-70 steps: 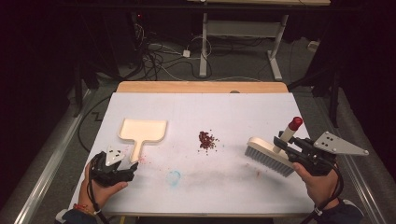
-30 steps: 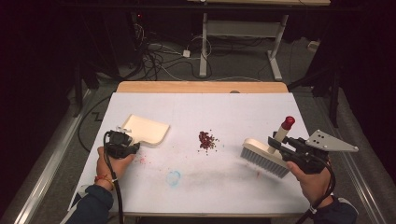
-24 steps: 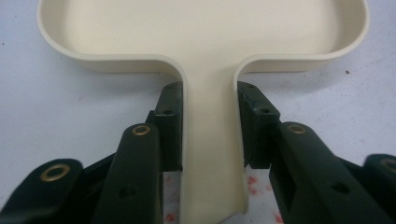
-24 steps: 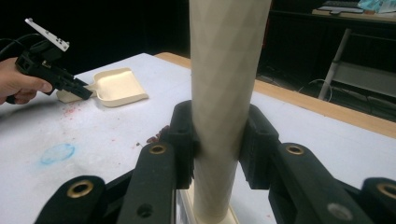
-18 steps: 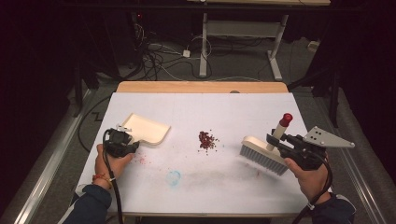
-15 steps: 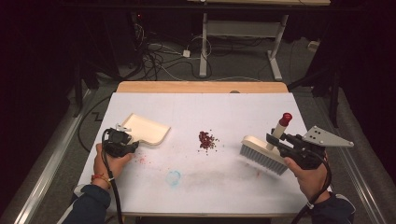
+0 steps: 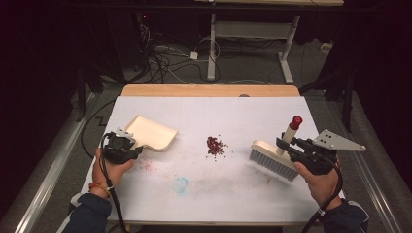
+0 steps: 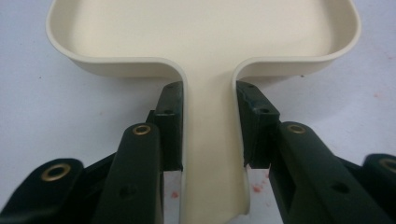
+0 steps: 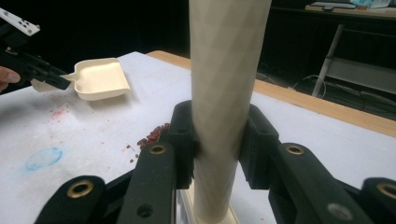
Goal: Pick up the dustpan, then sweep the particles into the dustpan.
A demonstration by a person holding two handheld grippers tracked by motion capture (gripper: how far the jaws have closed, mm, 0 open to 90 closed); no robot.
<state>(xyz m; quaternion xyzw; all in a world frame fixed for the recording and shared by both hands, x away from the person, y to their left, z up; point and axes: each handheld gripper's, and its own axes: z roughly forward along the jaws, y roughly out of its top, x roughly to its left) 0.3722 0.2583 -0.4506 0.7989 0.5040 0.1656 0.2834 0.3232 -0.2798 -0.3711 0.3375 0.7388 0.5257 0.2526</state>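
Note:
A cream dustpan (image 7: 151,133) is at the left of the white table, lifted and tilted. My left gripper (image 7: 127,146) is shut on its flat handle (image 8: 212,154), with one pad on each side. At the right, my right gripper (image 7: 286,145) is shut on the cream handle (image 9: 224,93) of a hand brush (image 7: 272,158) with a red tip (image 7: 295,121); the bristles rest near the table. A small pile of dark red bits (image 7: 215,145) lies between the dustpan and the brush, also seen as the bits (image 9: 152,135) past my right jaws.
Red smudges (image 7: 145,166) and a blue ring mark (image 7: 180,184) stain the white table cover (image 7: 218,194). A wooden edge (image 7: 209,90) runs along the far side. Cables and desk legs stand on the dark floor beyond.
The left gripper went from the near left edge to the dustpan handle, closed on it and has lifted it a little. The brush drifted slightly left and its handle stands more upright.

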